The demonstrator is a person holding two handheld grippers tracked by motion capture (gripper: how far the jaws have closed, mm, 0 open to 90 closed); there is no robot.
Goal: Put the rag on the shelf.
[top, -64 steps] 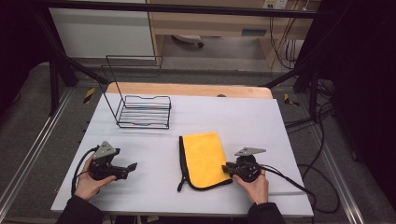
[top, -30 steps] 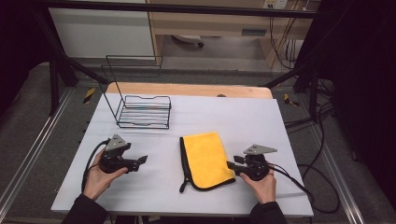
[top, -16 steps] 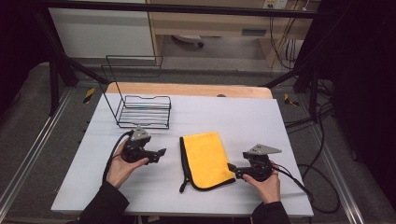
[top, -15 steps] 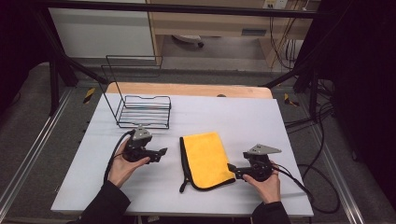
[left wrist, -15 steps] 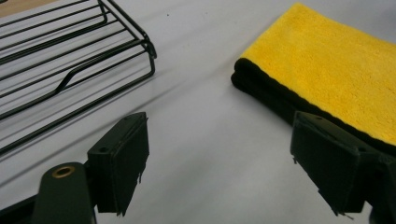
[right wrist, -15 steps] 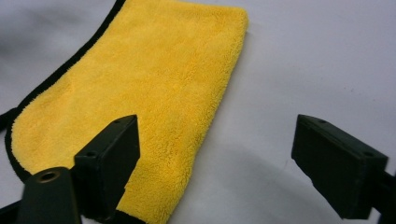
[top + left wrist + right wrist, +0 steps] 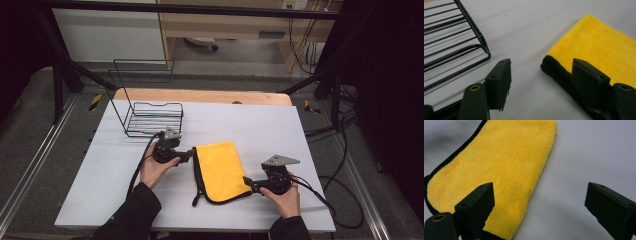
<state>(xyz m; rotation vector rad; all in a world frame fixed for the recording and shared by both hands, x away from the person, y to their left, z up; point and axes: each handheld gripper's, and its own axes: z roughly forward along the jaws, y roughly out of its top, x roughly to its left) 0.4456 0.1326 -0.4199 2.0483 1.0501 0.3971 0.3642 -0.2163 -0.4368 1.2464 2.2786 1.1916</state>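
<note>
On the white table [image 7: 320,150], near its front-centre, a folded yellow cloth [image 7: 221,170] lies flat with its black-trimmed underside showing along the left and near edges. Both grippers flank it low to the surface, which reads as a set-up for a two-handed pick or unfold: each tool is aimed at its own corner.

Left gripper [image 7: 189,155]: at the cloth's far-left corner, jaws apart and just been closing. In the left gripper view the black hem corner [image 7: 549,66] sits between the jaws, nearer the right one, not yet pinched.

Right gripper [image 7: 248,182]: at the near-right corner, jaws spread wide, having just been opening. In the right gripper view one jaw stands over the yellow pile [image 7: 506,170], the other over bare table; nothing gripped.

Wire rack [image 7: 150,117] stands well apart at far left, unused.
</note>
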